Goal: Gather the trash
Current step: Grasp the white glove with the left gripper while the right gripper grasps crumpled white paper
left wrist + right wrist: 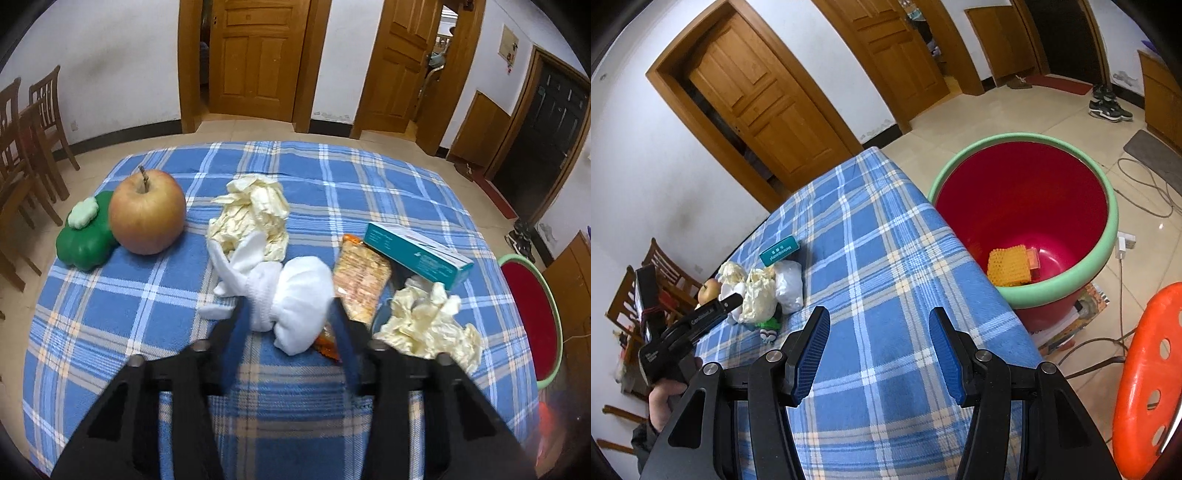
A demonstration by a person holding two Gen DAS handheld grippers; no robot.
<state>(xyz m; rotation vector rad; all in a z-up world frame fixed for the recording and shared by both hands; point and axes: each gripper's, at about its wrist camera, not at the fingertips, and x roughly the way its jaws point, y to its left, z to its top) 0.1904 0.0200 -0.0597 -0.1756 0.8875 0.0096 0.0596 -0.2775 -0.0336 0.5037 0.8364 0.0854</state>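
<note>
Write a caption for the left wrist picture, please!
Left gripper closes around a knotted white cloth on the blue plaid tablecloth.

Soft white cloth bundle (pixel 291 299) on woven checked tablecloth (pixel 110 314); glossy plastic bin (pixel 1027 206)

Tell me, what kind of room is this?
Most likely a dining or living room in someone's home: panelled wooden doors, wooden chairs by the wall, a table under a blue checked cloth, and shoes left on the tiled floor.
</note>
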